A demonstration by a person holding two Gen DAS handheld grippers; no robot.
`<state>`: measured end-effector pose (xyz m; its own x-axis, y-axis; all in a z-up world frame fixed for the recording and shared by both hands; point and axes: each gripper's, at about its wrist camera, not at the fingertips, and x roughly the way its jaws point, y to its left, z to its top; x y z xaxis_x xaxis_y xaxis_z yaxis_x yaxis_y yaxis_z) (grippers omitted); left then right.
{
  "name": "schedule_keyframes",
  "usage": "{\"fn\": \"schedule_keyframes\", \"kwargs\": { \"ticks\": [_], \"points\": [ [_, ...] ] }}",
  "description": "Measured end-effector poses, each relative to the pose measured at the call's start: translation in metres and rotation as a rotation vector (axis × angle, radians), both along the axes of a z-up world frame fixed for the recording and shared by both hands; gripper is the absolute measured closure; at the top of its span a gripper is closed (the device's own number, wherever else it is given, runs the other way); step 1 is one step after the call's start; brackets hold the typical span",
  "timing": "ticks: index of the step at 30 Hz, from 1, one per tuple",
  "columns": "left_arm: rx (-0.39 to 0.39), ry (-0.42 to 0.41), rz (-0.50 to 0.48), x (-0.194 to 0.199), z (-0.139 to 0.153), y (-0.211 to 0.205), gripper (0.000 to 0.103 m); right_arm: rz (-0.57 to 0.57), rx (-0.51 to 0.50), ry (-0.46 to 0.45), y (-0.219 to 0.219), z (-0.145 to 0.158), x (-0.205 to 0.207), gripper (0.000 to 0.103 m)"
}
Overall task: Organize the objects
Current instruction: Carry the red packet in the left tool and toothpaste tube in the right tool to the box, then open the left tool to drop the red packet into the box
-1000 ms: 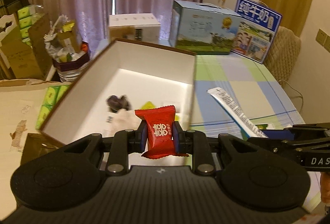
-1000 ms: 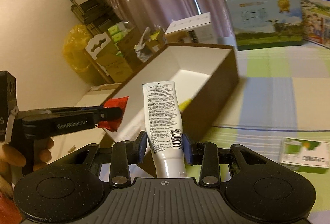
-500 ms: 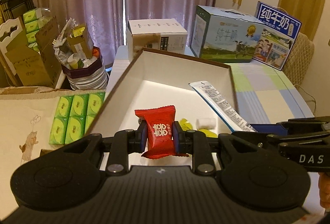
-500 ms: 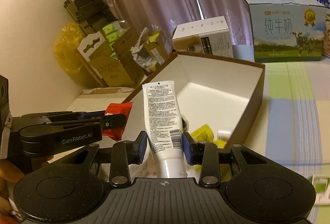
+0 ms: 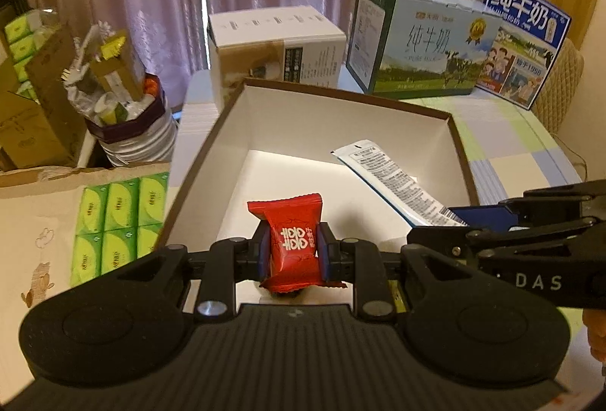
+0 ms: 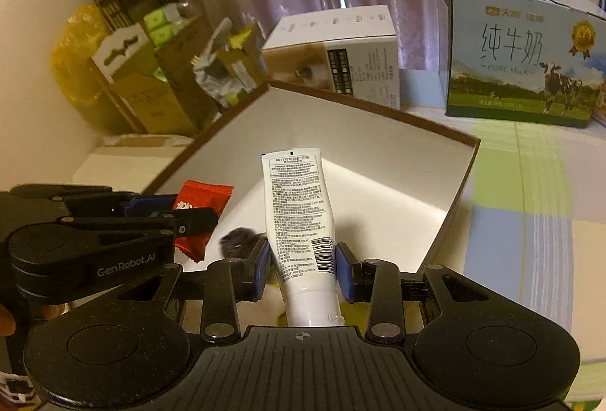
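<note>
My left gripper (image 5: 292, 252) is shut on a red candy packet (image 5: 291, 244) with white characters, held over the near part of an open brown box (image 5: 341, 96) with a white inside. My right gripper (image 6: 302, 265) is shut on a white tube (image 6: 299, 218) with printed text, cap end toward the camera, also above the box (image 6: 378, 108). In the left wrist view the tube (image 5: 394, 183) and right gripper (image 5: 454, 221) come in from the right. In the right wrist view the candy (image 6: 199, 214) and left gripper (image 6: 197, 214) sit at the left. A dark small item (image 6: 236, 240) lies in the box.
Behind the box stand a white carton (image 5: 276, 47) and milk cartons (image 5: 420, 43) on a checked tablecloth (image 5: 511, 146). Left of the table are green tissue packs (image 5: 117, 218), a stuffed bin (image 5: 121, 108) and cardboard boxes (image 6: 151, 89). A person's fingers (image 6: 5, 320) hold the left tool.
Both grippers moved forward and slightly down over the box, each keeping its item. The box now fills more of both views, and the tube sits well inside its outline.
</note>
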<state>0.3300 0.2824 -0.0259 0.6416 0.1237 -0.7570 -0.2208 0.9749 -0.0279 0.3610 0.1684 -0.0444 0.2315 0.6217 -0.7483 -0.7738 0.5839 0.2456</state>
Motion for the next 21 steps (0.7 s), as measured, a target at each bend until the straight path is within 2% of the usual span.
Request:
{"fn": "schedule_keyframes", "kwargs": {
  "ticks": [7, 21],
  "points": [
    [-0.001, 0.041, -0.014, 0.039, -0.021, 0.007, 0.082, 0.055, -0.087, -0.076, 0.023, -0.016, 0.022, 0.069],
    [-0.02, 0.086, -0.019, 0.08, -0.045, 0.014, 0.082, 0.063, -0.136, -0.104, 0.032, -0.028, 0.05, 0.069]
  ]
}}
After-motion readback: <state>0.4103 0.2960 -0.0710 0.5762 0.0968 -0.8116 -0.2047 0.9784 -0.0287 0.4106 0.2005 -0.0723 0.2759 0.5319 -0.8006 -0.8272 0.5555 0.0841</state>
